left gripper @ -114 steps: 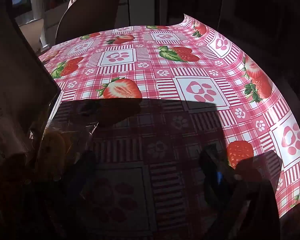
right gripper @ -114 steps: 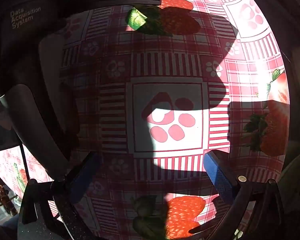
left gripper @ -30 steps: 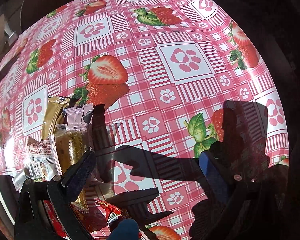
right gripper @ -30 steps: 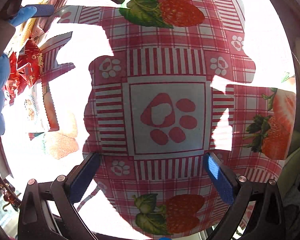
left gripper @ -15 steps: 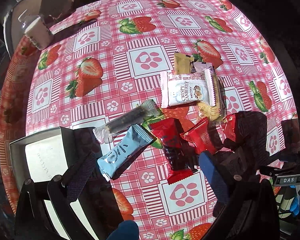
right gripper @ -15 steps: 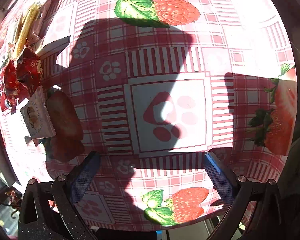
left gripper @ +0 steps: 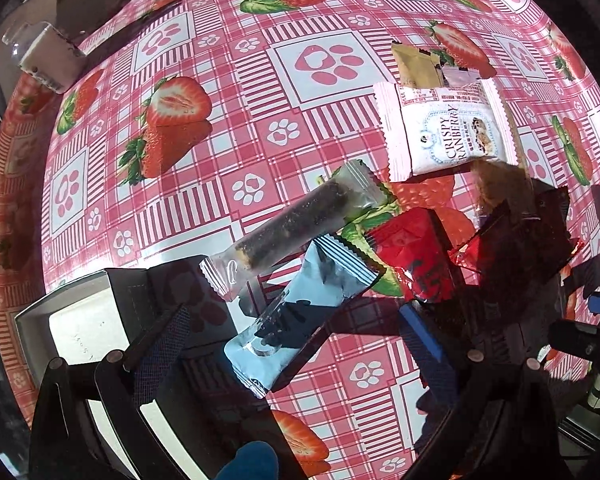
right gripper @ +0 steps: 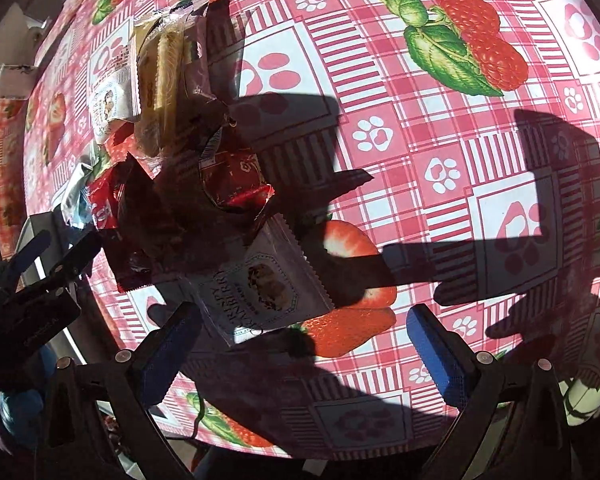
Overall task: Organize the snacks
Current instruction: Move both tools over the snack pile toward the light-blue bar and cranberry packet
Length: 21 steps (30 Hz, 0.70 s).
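Table (left gripper: 228, 128) carries a pink check cloth printed with strawberries and paw prints, in hard sunlight with deep shadows.

Left gripper (left gripper: 292, 332): fingers spread wide, holding nothing, hovering above the near end of a light blue snack bar (left gripper: 300, 312). A clear-wrapped dark bar (left gripper: 296, 224) lies just beside the blue one, their long sides roughly parallel and overlapping at one corner. A grey open box (left gripper: 32, 316) with a pale floor sits at the lower left, close to both bars.

Further out: red wrappers (left gripper: 416, 256) partly in shadow, a white "Crispy Cranberry" packet (left gripper: 444, 132), and a gold packet (left gripper: 416, 68) behind it.

Right gripper (right gripper: 300, 332): fingers wide apart, empty, above the cloth. A second cranberry packet (right gripper: 260, 284) lies in shadow just ahead of its left finger. The pile of snacks extends up the left of that view, with a sandwich-biscuit pack (right gripper: 164, 80) near the top.
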Available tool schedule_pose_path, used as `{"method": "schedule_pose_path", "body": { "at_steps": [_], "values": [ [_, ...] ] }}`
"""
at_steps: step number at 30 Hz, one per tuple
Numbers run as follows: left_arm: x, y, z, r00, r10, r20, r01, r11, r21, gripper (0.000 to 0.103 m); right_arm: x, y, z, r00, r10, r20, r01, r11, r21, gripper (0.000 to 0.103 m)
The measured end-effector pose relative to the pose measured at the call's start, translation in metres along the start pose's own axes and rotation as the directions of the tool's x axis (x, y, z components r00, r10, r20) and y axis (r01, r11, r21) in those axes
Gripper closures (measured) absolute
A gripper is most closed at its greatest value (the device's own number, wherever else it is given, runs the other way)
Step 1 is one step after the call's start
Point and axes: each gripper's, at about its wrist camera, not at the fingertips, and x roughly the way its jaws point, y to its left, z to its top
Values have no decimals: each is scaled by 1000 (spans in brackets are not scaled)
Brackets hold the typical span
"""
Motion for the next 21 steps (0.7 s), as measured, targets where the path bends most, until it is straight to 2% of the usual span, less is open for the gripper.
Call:
{"method": "schedule_pose_path", "body": {
  "at_steps": [3,6,8,11,14,18,21],
  "values": [
    [14,0,-1,1000,6,-28,-6,1000,-2,0,-9,13,9,1000,-3,-2,4,997,74,0],
    [23,7,-4,998,-57,-30,55,997,-62,0,-7,15,16,999,-18,-29,22,987,160,0],
    [28,12,-4,995,-88,-51,83,992,-98,0,-4,26,28,999,-41,-29,45,985,166,0],
    [29,4,-5,995,-80,-68,76,996,-55,0,-5,44,35,995,-87,-53,93,989,113,0],
    [28,-21,-11,995,-85,-54,86,996,11,1,-9,48,34,990,-131,-61,134,990,40,0],
    [28,-58,-39,993,-104,-58,108,992,72,1,-24,43,33,981,-188,-46,184,980,-78,0],
    [25,-77,-58,996,-73,-60,79,993,92,1,-39,30,29,979,-202,-38,196,973,-120,0]
  ]
}}
